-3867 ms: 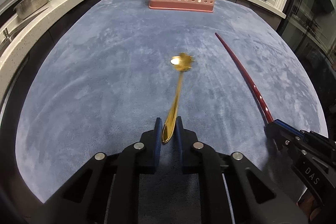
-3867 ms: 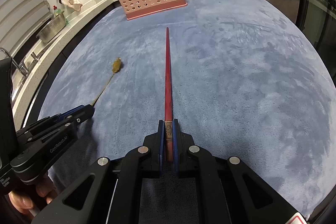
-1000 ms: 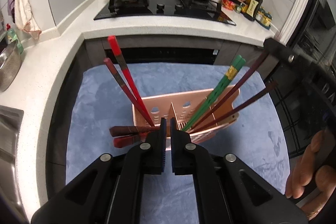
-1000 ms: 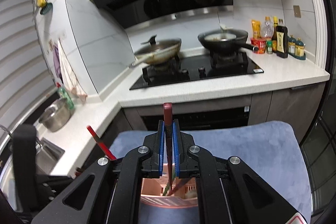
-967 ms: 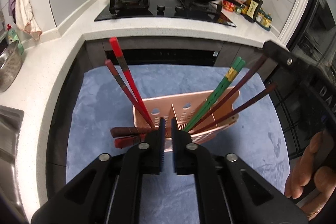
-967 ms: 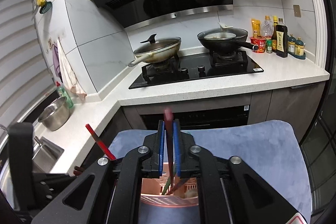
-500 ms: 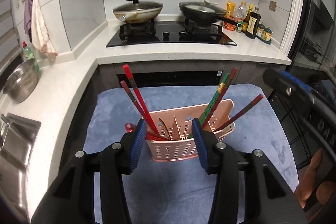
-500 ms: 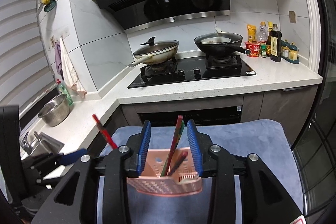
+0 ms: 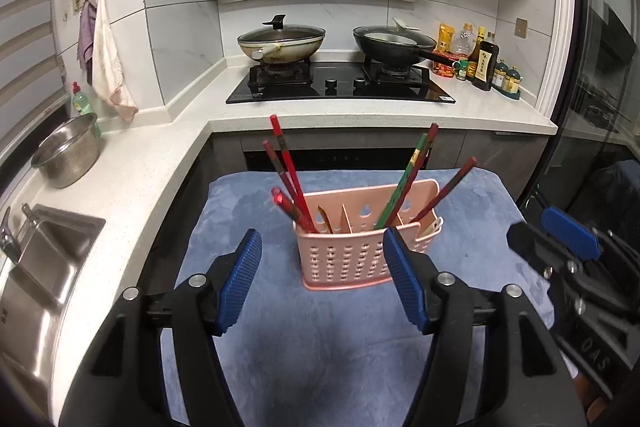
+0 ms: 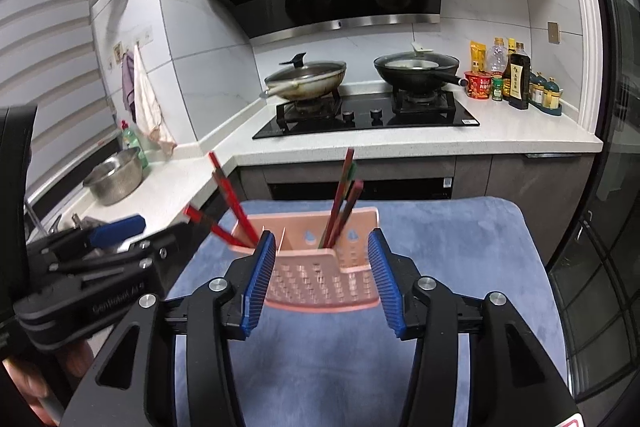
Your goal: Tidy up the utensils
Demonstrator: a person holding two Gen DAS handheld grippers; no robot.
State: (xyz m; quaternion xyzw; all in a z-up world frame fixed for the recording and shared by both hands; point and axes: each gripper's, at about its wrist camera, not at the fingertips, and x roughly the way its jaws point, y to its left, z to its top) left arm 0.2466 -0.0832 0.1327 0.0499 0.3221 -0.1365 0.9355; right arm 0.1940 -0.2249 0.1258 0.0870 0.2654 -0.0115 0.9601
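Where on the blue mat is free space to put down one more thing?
The blue mat is bare in front of the pink basket and along its left side. The right edge is crowded by the right gripper.

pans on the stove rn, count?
2. The lidded wok sits on the left burner; the black frying pan sits on the right burner, handle toward the condiment bottles. None look hidden.

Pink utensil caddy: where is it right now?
In the left wrist view the pink utensil caddy stands upright mid-frame on the blue mat, in front of the stove counter, chopsticks leaning in its compartments.
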